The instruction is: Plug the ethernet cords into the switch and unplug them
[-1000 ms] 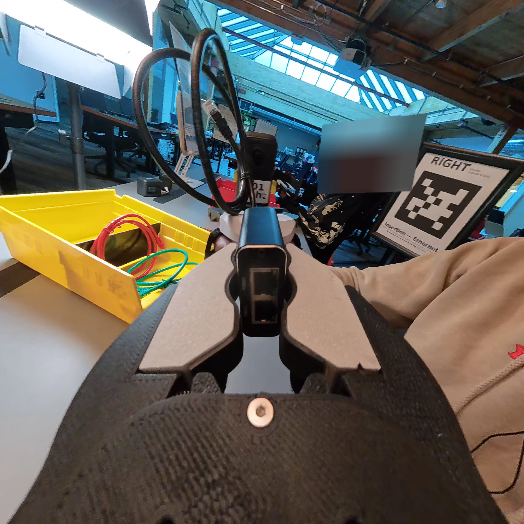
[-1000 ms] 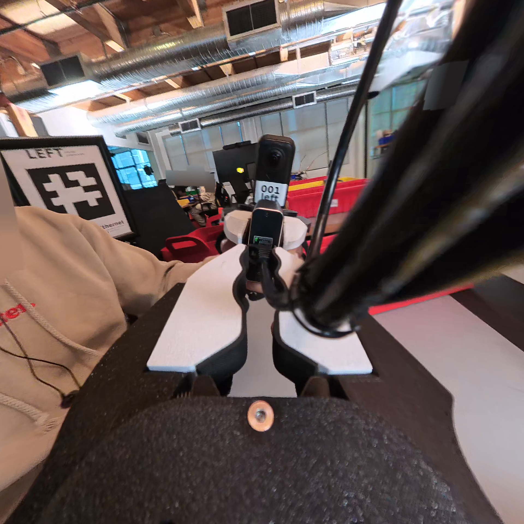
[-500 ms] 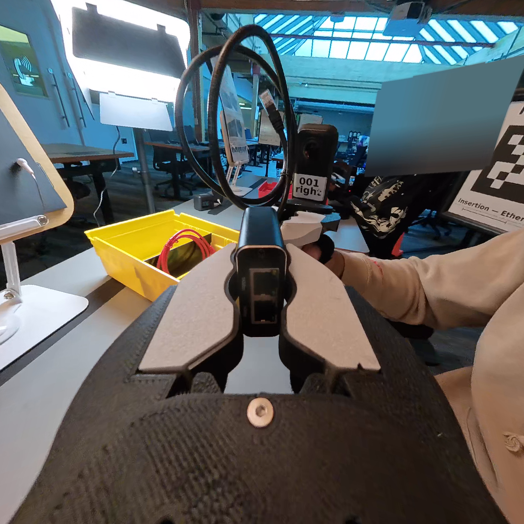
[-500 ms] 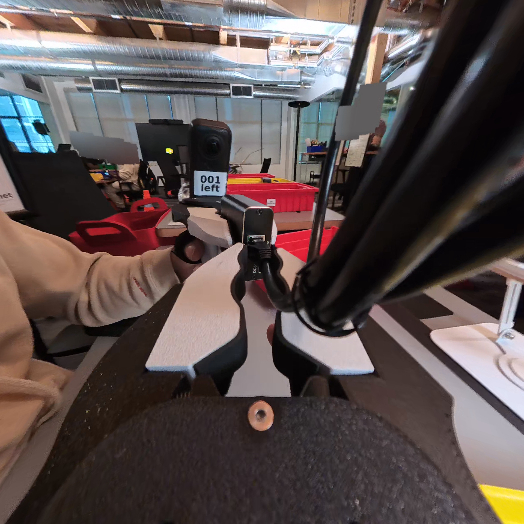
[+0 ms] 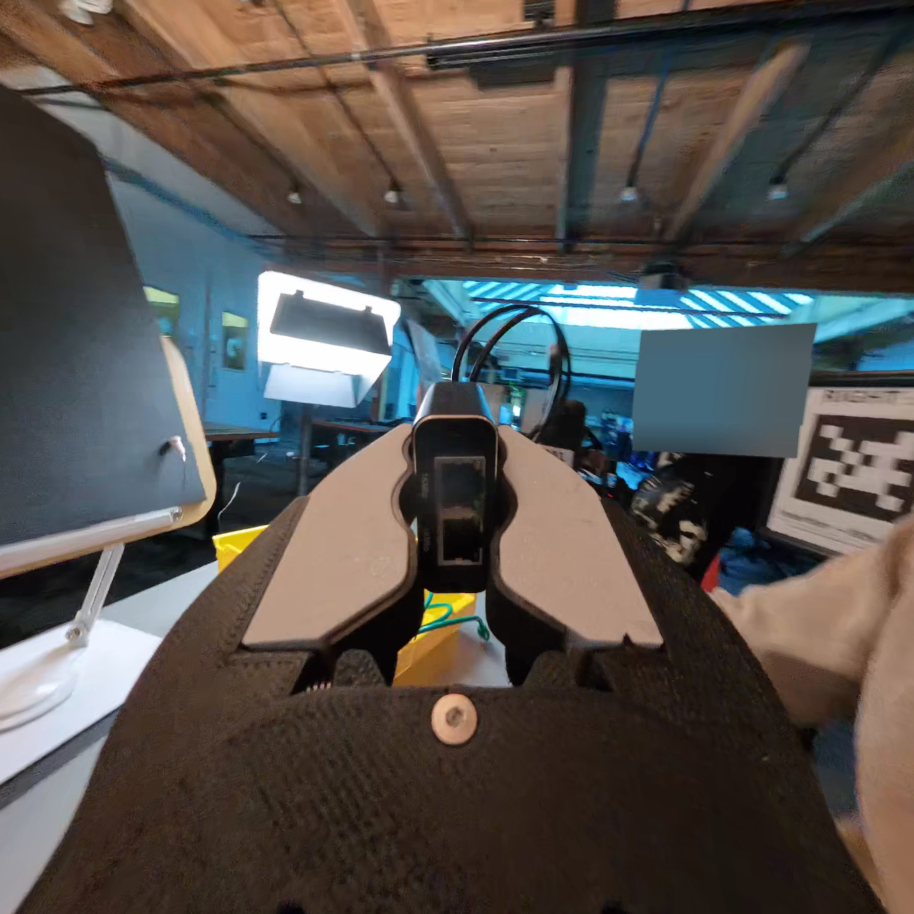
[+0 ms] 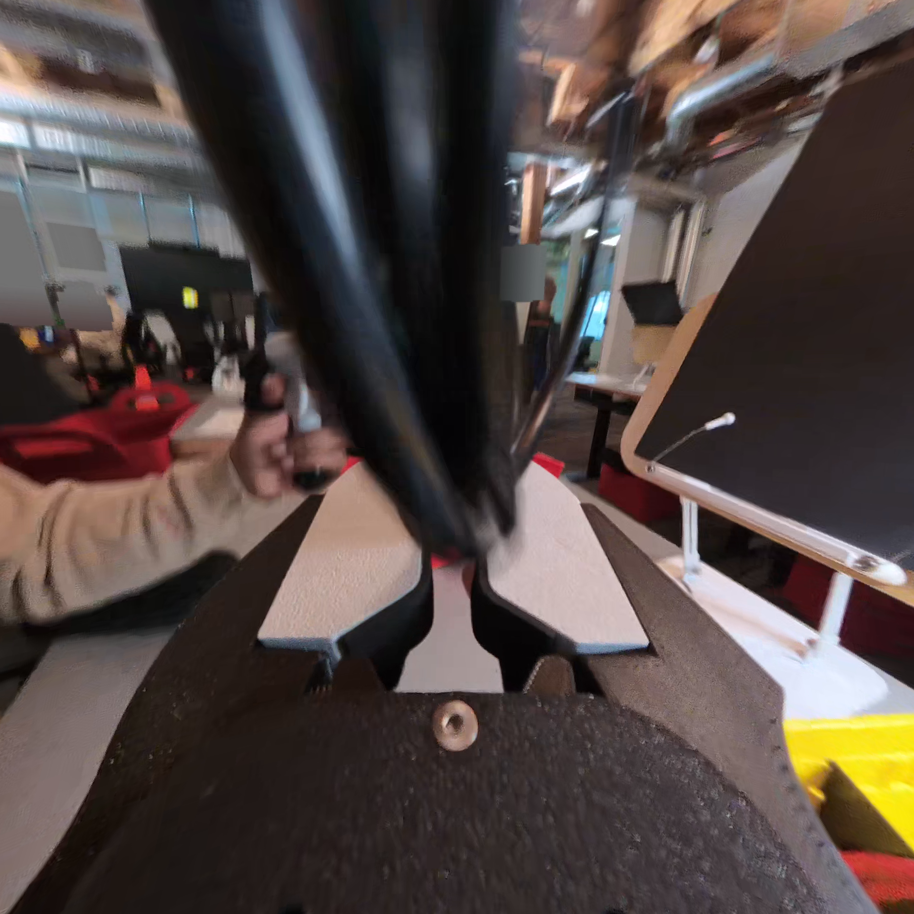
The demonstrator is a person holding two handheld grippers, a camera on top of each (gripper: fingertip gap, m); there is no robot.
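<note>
My left gripper [image 5: 455, 445] is shut on the black switch [image 5: 455, 504], held upright between the fingers. Two empty ports on its near face look at the camera. Behind it a black ethernet cord [image 5: 514, 341] stands in a loop. My right gripper [image 6: 452, 475] is shut on this black cord [image 6: 395, 247], whose blurred coils rise close in front of the lens and hide the fingertips. The plug is hidden. A person's hand [image 6: 277, 445] holds the left gripper's handle at the left of the right wrist view; the switch is hidden there.
A yellow bin [image 5: 435, 638] with a green cord [image 5: 445, 623] sits below the left gripper and also shows in the right wrist view [image 6: 850, 756]. A dark board on a white stand [image 5: 74, 346] [image 6: 791, 346] stands nearby. Red bins [image 6: 74, 445] and a beige sleeve [image 5: 816, 618] are also in view. About 15 cm separates my left fingertips from my right.
The right gripper has swung right with the cord; the switch that had the plug in it no longer shows ahead of it. The left gripper has tilted upward with the switch.
</note>
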